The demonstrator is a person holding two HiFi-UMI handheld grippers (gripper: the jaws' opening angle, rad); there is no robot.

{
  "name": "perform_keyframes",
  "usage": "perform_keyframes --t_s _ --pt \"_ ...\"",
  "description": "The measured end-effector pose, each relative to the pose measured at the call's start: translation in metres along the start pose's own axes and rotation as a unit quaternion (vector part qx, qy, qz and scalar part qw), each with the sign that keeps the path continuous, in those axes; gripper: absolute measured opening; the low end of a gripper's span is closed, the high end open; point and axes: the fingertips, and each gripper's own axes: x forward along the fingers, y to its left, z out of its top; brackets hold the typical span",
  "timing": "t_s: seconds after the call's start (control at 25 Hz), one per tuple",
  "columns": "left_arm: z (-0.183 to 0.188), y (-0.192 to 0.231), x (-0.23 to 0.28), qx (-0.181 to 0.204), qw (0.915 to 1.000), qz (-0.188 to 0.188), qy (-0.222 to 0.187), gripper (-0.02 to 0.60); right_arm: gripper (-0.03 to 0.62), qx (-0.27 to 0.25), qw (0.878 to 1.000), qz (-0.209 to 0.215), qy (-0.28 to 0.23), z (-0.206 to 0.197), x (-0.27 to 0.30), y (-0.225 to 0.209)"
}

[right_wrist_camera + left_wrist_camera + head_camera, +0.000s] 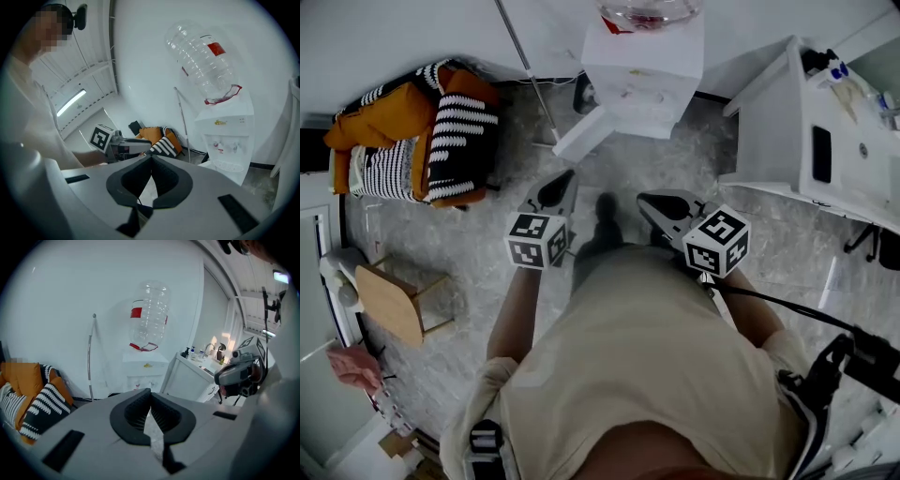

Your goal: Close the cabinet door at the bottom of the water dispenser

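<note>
The white water dispenser [642,75] stands against the far wall with a clear bottle [649,11] upside down on top. Its bottom cabinet door [579,134] hangs open, swung out to the lower left. My left gripper [562,183] is shut and empty, held above the floor a short way in front of the door. My right gripper [654,202] is beside it, also shut and empty. In the left gripper view the dispenser [145,369] sits straight ahead past the closed jaws [150,392]. In the right gripper view the dispenser [225,136] is off to the right of the gripper [151,157].
An orange seat with striped cushions [412,131] lies at the left. A thin metal pole [525,66] leans by the dispenser. A white counter unit [797,141] stands at the right, a small wooden stool [394,300] at the lower left. The floor is grey marble.
</note>
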Motion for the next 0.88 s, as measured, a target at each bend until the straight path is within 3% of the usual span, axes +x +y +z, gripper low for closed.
perform_keyframes --t_s 0.2,0.36,0.48,0.72,0.88 --pt "-0.015 0.06 0.016 -0.001 0.9997 0.0 0.023 -0.011 0.014 0.023 1.0 -0.006 0.011 0.01 0.048 -0.003" --pt "-0.028 0.108 0.033 0.024 0.9979 -0.007 0.06 -0.011 0.014 0.055 0.998 -0.002 0.005 0.018 0.088 0.0" --pt "-0.04 0.143 0.044 0.034 0.9963 -0.008 0.078 -0.011 0.014 0.065 0.997 -0.002 0.034 0.008 0.124 0.007" --pt "-0.084 0.195 0.083 0.033 0.9914 -0.015 0.126 -0.011 0.014 0.093 0.993 -0.009 0.069 -0.013 0.165 0.006" --pt "-0.13 0.216 0.121 0.075 0.9813 -0.014 0.177 -0.011 0.014 0.117 0.99 -0.026 0.079 -0.027 0.176 -0.013"
